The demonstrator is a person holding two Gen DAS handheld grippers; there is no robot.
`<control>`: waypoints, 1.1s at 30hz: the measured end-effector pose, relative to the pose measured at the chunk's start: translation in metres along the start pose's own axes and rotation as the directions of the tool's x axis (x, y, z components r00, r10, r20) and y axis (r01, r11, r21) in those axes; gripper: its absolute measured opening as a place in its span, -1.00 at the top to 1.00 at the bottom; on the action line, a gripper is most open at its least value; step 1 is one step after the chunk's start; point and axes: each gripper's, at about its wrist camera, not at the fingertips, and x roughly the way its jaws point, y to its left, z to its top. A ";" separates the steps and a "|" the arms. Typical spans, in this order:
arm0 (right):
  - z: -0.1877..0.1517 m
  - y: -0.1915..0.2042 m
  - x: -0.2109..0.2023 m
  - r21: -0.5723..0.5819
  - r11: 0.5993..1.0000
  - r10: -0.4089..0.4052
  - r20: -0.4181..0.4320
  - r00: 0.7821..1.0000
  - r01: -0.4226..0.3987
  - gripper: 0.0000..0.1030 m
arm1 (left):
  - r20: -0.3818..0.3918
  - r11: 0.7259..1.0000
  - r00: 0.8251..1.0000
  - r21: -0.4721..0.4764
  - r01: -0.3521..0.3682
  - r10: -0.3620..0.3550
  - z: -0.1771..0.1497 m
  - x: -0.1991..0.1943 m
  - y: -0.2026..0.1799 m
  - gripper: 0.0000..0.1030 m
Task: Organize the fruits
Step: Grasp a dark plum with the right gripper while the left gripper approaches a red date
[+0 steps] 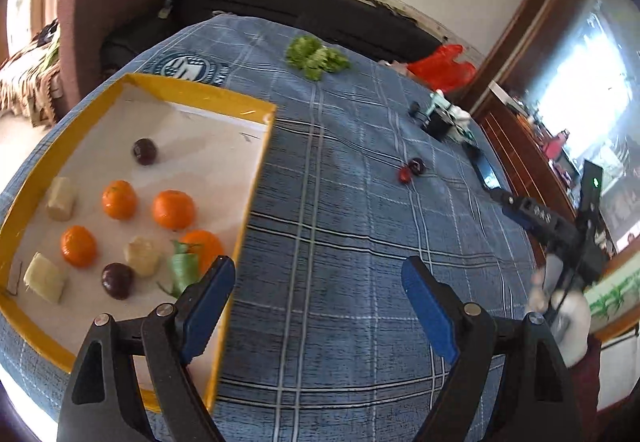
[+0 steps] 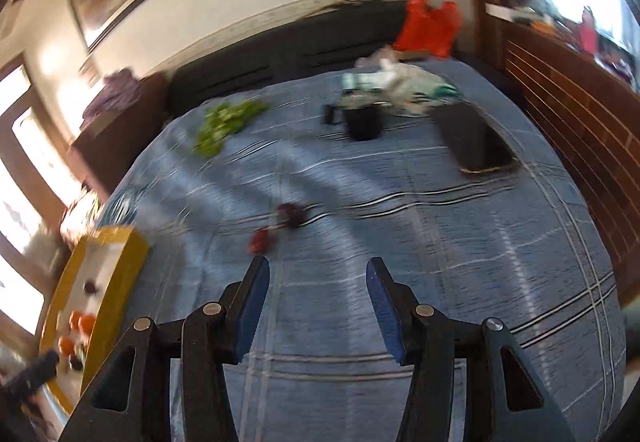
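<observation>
- Left gripper (image 1: 318, 274): jaws spread wide, holding nothing, hovering above the blue plaid cloth (image 1: 340, 226) just beside the right wall of the yellow-rimmed tray (image 1: 256, 178).
- Tray contents: four oranges (image 1: 173, 209), three pale cut chunks (image 1: 61, 199), two dark plums (image 1: 145, 151) and a green leaf scrap (image 1: 183, 269).
- Right gripper (image 2: 318, 274): jaws wide apart, empty, over the cloth.
- Loose fruit: one dark round fruit (image 2: 291, 214) and one red fruit (image 2: 262, 241) lie touching on the cloth, just ahead of the right gripper, well apart from the tray.
- Leafy greens (image 1: 316, 56) sit at the cloth's far side; a black cup (image 2: 363, 120) stands nearby; this view is blurred.
</observation>
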 end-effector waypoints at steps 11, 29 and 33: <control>0.027 0.011 0.086 0.048 0.999 0.025 -0.095 0.995 -0.021 -0.03 | 0.020 0.982 0.988 0.106 -0.158 0.156 -0.006 0.014 -0.013 -0.64; 0.021 0.021 0.100 0.005 1.000 0.006 -0.111 0.994 -0.005 -0.03 | -0.002 0.964 0.980 0.178 -0.197 0.201 -0.007 0.036 -0.022 -0.64; 0.026 0.015 0.101 0.034 0.999 0.029 -0.115 0.993 -0.026 -0.03 | -0.034 0.975 0.989 0.171 -0.138 0.146 -0.009 0.040 -0.024 -0.64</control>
